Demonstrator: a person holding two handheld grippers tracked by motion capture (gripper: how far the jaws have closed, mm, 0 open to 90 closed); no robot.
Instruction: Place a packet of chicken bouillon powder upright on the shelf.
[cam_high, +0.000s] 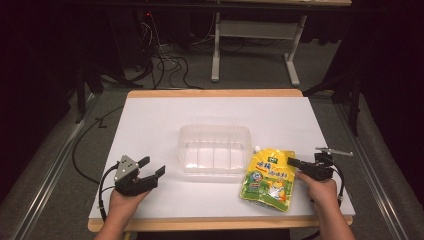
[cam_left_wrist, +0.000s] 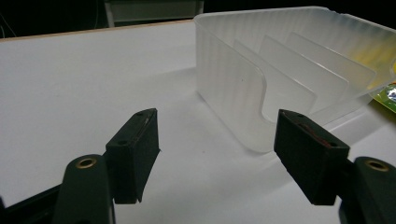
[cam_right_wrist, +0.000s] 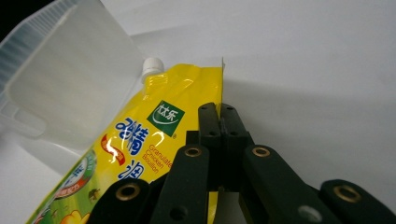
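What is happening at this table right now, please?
A person holds a gripper in each hand. The right gripper is shut on the edge of a yellow spouted pouch, which lies beside a clear plastic container. The left gripper is open, holding nothing, near the container's other side.

White table (cam_high: 150, 125); cables (cam_high: 170, 62) on floor; desk frame (cam_high: 255, 30) behind.

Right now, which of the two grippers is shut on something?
The right gripper, clamped on the edge of the yellow pouch. The left gripper is open, holding nothing, beside the clear container.
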